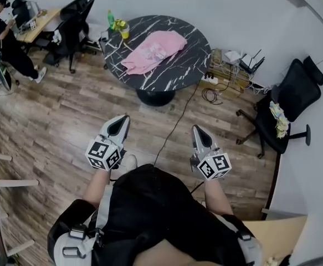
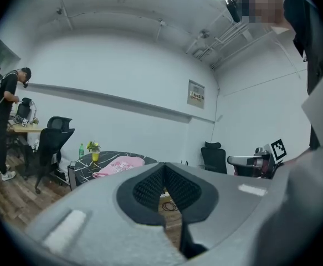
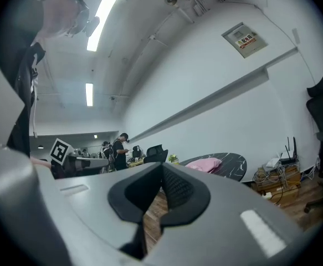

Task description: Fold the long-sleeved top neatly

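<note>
A pink long-sleeved top (image 1: 153, 51) lies crumpled on a round black marbled table (image 1: 190, 68) some way ahead of me. It shows small in the left gripper view as the pink top (image 2: 118, 164) and in the right gripper view as the pink top (image 3: 206, 164). My left gripper (image 1: 118, 123) and my right gripper (image 1: 199, 131) are held level over the wooden floor, well short of the table. Both are shut with nothing between the jaws.
A green bottle (image 1: 111, 19) and a yellow cup with a plant (image 1: 123, 30) stand at the table's far left. A black office chair (image 1: 286, 107) stands right, cables and a power strip (image 1: 210, 80) lie behind the table. A person (image 1: 6, 40) works at a desk far left.
</note>
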`<action>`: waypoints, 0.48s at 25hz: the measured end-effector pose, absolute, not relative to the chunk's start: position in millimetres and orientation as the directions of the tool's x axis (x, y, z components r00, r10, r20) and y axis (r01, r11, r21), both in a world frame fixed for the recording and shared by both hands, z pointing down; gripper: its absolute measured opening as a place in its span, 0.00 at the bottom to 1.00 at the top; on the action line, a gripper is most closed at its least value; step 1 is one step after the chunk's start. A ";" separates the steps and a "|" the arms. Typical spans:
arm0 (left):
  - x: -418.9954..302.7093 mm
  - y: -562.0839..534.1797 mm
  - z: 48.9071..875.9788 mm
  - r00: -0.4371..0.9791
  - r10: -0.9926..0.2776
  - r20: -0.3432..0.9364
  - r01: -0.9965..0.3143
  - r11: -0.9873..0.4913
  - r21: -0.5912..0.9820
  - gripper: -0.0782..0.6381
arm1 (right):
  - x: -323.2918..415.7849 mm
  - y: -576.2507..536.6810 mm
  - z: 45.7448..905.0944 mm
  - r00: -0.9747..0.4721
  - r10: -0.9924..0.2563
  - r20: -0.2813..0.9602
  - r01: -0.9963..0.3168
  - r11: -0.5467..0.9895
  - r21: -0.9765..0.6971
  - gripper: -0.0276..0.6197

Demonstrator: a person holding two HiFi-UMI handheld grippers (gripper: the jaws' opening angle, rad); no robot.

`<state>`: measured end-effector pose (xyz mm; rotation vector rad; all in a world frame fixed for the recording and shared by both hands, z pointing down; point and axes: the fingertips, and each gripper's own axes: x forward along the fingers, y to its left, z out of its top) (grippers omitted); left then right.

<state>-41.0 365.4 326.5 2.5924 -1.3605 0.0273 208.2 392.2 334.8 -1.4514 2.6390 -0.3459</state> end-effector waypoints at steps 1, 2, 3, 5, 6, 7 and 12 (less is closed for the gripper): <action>-37.4 366.2 328.7 0.573 -0.810 0.122 -0.816 -0.550 0.179 0.12 | 209.9 393.2 336.6 -0.538 -0.843 0.011 -0.816 0.517 -0.260 0.05; -33.3 367.2 330.7 0.573 -0.809 0.130 -0.816 -0.550 0.179 0.12 | 211.7 394.7 338.5 -0.541 -0.841 0.010 -0.812 0.519 -0.267 0.06; -28.4 368.0 332.0 0.574 -0.807 0.137 -0.816 -0.550 0.178 0.12 | 213.4 395.8 339.7 -0.547 -0.837 0.011 -0.807 0.524 -0.273 0.14; -18.1 367.2 332.9 0.576 -0.803 0.152 -0.815 -0.553 0.172 0.15 | 217.4 395.8 339.4 -0.552 -0.834 0.010 -0.802 0.528 -0.278 0.26; -14.0 366.2 332.9 0.575 -0.803 0.159 -0.817 -0.552 0.166 0.19 | 219.6 395.3 338.8 -0.550 -0.835 0.008 -0.803 0.527 -0.277 0.28; -11.4 365.1 332.8 0.569 -0.806 0.164 -0.822 -0.547 0.159 0.21 | 221.7 395.0 338.3 -0.546 -0.837 0.004 -0.805 0.524 -0.277 0.31; -18.7 359.6 330.4 0.470 -0.867 0.164 -0.882 -0.455 0.125 0.59 | 240.1 397.0 331.9 -0.484 -0.874 -0.034 -0.836 0.473 -0.277 0.50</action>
